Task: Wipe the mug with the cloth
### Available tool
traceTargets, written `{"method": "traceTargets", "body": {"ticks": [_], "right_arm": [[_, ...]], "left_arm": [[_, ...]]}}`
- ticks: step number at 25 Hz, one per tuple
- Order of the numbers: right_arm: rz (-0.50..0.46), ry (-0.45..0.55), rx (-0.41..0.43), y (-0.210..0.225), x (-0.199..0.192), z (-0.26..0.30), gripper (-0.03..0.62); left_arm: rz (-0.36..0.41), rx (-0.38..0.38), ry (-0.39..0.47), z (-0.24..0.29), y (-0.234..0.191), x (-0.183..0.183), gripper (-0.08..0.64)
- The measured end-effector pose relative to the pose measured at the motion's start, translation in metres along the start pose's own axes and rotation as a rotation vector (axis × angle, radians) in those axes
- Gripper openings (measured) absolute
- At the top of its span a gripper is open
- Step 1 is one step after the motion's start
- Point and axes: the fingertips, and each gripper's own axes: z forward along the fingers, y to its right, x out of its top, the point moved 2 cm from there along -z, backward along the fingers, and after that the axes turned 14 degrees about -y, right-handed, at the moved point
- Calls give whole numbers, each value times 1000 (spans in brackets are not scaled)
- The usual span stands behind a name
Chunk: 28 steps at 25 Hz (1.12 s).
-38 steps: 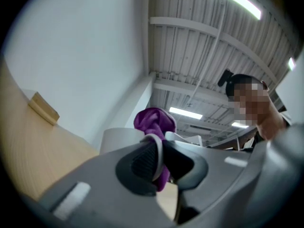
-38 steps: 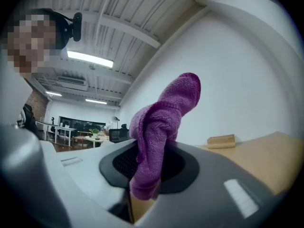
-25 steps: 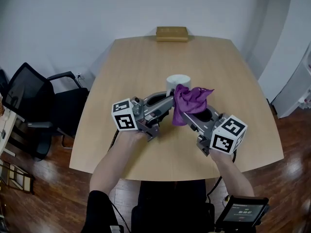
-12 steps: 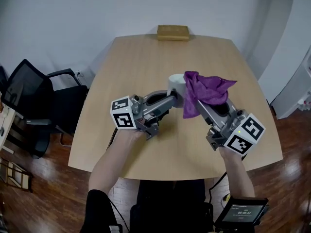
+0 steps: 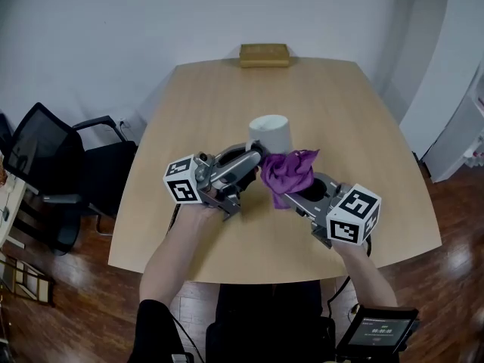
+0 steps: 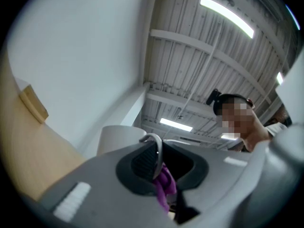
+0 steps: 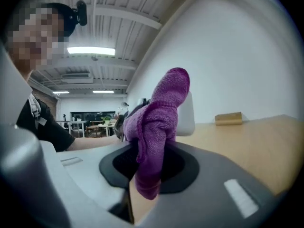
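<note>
The white cylindrical mug (image 5: 269, 133) is seen over the middle of the pale wooden table (image 5: 219, 89), held by its thin loop handle (image 6: 155, 144). That handle is clamped between the jaws of the left gripper (image 5: 254, 153). In the left gripper view the mug body (image 6: 118, 137) is seen just beyond the ribbed black pad. Whether the mug base rests on the tabletop cannot be told.

The crumpled purple knitted cloth (image 5: 288, 173) is pinched between the closed jaws of the right gripper (image 5: 296, 196). It is bunched up above them and brought right beside the mug's near side and the left jaws. In the right gripper view the cloth (image 7: 156, 122) is seen directly in front of the mug; actual contact cannot be confirmed.

A marker cube is carried on each gripper, at the left (image 5: 184, 189) and at the right (image 5: 353, 214).

A tan rectangular block (image 5: 265, 54) is set at the table's far edge. A black office chair (image 5: 53, 157) is placed to the table's left, on the dark wooden floor (image 5: 454, 225).
</note>
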Motion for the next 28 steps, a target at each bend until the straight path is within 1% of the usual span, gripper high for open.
{"method": "traceTargets", "body": {"ticks": [1,2,3,5,8,9,10,12,14,19,22,23,24,25,26,28], "right_arm": [[11,-7,0,2,-5,-2,80],[22,10,-4,4,-4,-7,80],[27,47,-14,6,2,-15,80],[7,160,-51,10,27,-36,80],[-62,338,-123,14,75,-66,80],[-88,371,-140,13,88,-70,80],[-111,383,-147,12,97,-69,80],[-144,348,-133,9,103,-53,80],[-155,280,-101,4,93,-33,80],[-108,161,-45,-3,46,-18,80],[-79,28,-35,1,8,-8,80],[-68,0,-37,3,-1,-8,80],[-57,-5,-40,5,-5,-11,80],[-48,12,-47,8,-4,-17,80],[-46,49,-56,9,4,-26,80],[-76,160,-78,7,33,-48,80]], "left_arm": [[5,-6,8,-1,1,2,57],[11,-10,11,-2,2,3,57],[15,-15,13,-3,3,3,57],[16,-25,16,-4,3,3,57],[14,-39,11,-4,4,0,57],[14,-46,6,-3,5,-1,57],[14,-53,1,-3,6,-2,57],[16,-65,-8,-2,9,-3,58],[20,-73,-14,-1,12,-4,58],[40,-73,-8,-2,13,0,55],[48,-76,12,-6,14,5,55],[52,-80,17,-7,15,6,55],[58,-83,20,-7,16,7,57],[62,-86,22,-7,17,7,57],[64,-90,24,-6,17,7,57],[65,-93,20,-5,18,7,57]]}}
